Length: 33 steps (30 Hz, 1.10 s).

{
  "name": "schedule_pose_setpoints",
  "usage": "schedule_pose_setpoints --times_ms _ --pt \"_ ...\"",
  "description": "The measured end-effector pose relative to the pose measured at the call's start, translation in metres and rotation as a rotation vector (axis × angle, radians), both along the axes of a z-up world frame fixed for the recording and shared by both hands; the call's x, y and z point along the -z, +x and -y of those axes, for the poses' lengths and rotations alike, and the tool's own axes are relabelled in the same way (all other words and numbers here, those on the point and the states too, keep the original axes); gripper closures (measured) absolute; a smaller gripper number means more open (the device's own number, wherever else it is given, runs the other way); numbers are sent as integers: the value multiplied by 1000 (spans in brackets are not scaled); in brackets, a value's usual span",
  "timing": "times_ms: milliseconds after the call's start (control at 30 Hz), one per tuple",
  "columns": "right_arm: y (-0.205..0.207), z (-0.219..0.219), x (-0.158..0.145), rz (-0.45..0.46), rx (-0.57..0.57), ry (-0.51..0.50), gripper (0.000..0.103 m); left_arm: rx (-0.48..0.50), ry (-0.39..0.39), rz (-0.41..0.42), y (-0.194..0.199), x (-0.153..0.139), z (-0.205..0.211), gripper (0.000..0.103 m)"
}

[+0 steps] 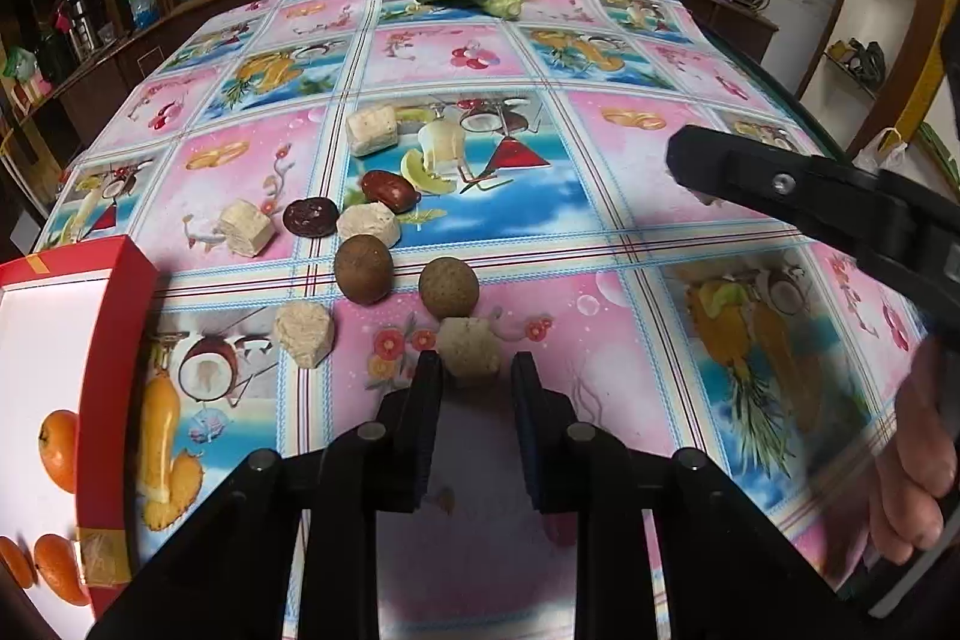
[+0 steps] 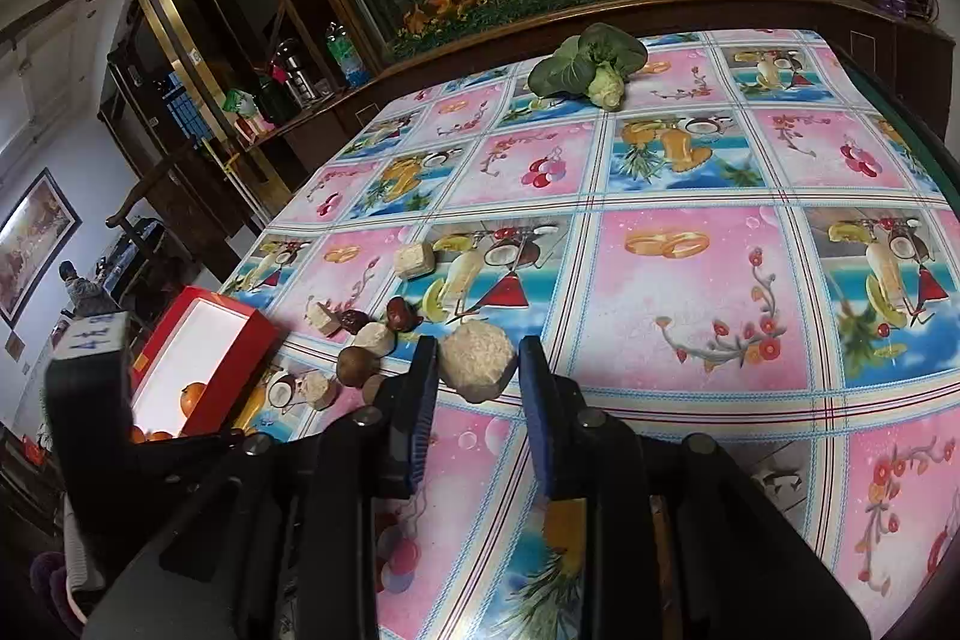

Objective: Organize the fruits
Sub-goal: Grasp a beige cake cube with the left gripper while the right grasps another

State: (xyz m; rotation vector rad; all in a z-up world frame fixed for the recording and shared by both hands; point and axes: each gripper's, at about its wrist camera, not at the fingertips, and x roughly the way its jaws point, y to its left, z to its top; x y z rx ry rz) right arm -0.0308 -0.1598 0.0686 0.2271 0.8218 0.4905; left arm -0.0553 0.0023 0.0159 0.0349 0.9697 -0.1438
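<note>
Above the tablecloth (image 2: 690, 310), clamping a pale lifted chunk (image 2: 477, 364) between both pads of the right gripper (image 2: 478, 343), apparently keeping it clear of the cloth for carrying to the red box (image 2: 228, 340). Bracketing a second chunk (image 1: 471, 340) with the left gripper (image 1: 476, 357), jaws standing narrowly apart and leaving a sliver of gap at one pad; not yet gripping, by appearance. Leaving round brown fruits (image 1: 363, 269) and dark dates (image 1: 390, 189) loose just beyond. Already keeping oranges (image 1: 57, 451) in the box, suggesting sorting by kind.
</note>
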Motion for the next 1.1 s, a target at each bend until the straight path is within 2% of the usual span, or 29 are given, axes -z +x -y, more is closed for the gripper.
schedule_pose_setpoints --times_ms 233,300,567,667,833,967,1100 --pt "-1 0 0 -2 -7 12 74 -14 3 21 7 1 3 80" --pt "-1 1 0 -4 -2 9 74 -12 12 31 6 1 4 83" --pt "0 3 2 3 13 -5 74 -32 -7 57 -5 -5 -6 83" --pt "2 4 4 8 27 -18 74 -48 6 117 -26 -24 -15 83" --pt "6 5 10 -5 45 -49 74 -97 -16 191 -62 -54 -43 84" --pt "6 3 12 20 60 -76 74 -171 -5 249 -93 -71 -78 84" --pt "5 0 13 50 68 -102 74 -267 12 269 -119 -76 -122 84"
